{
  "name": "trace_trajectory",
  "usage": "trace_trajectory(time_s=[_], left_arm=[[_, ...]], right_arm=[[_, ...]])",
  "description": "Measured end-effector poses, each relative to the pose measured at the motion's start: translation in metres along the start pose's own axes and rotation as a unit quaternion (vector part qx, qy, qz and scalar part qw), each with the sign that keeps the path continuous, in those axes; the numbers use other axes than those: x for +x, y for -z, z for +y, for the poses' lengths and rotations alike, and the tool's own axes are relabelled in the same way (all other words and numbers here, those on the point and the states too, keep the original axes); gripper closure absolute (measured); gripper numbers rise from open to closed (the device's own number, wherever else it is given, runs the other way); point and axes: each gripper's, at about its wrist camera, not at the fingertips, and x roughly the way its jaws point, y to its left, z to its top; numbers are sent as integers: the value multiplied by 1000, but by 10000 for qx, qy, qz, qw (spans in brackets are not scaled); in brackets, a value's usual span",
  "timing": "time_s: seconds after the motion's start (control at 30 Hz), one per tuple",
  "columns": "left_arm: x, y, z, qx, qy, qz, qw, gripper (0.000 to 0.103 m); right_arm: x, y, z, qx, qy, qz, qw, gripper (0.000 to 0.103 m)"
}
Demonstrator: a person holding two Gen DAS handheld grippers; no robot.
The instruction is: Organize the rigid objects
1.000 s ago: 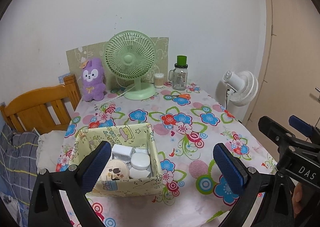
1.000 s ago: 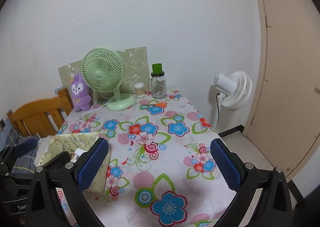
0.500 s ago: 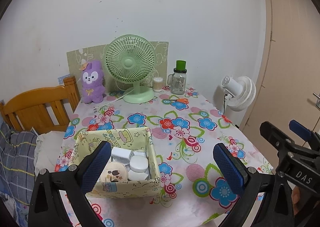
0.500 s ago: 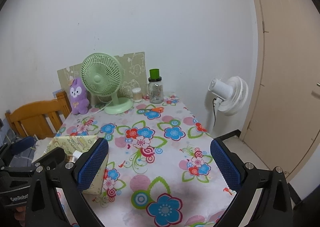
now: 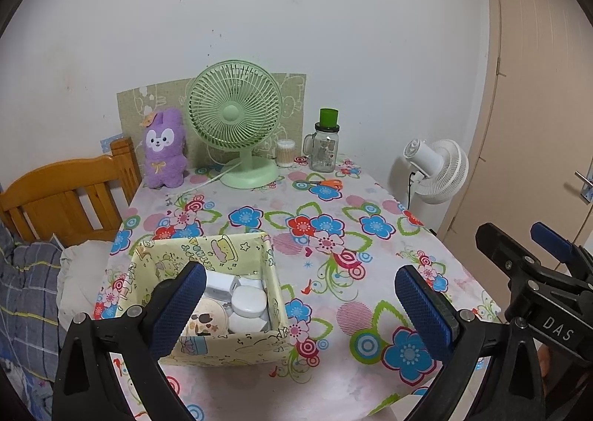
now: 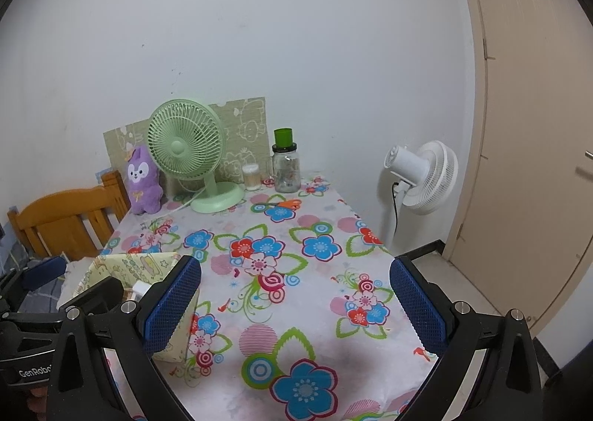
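Observation:
A yellow patterned storage box (image 5: 244, 246) stands at the near left of the floral table (image 5: 333, 220). It holds several white cases, among them a rounded white case (image 5: 249, 301) and a round compact (image 5: 207, 319). My left gripper (image 5: 300, 309) is open and empty, above and in front of the box. My right gripper (image 6: 294, 304) is open and empty over the table's near right part; the box (image 6: 141, 265) shows at its left, partly hidden by the fingers.
At the back stand a green desk fan (image 5: 235, 117), a purple plush toy (image 5: 165, 148), a cotton swab jar (image 5: 285, 153) and a glass jar with green lid (image 5: 325, 142). Orange scissors (image 5: 322, 183) lie nearby. A white floor fan (image 5: 435, 168), door and wooden bed frame (image 5: 63, 194) surround the table.
Both grippers have drawn back and risen from the table, so more of the room shows. Both stay open and empty. Nothing on the table has moved.

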Motion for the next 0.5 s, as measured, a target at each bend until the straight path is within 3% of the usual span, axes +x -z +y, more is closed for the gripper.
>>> trace_trajectory(time_s=[0.5], left_arm=[[-1, 2, 5, -24, 35, 29, 10000, 0]], right_arm=[[2, 2, 4, -67, -6, -4, 10000, 0]])
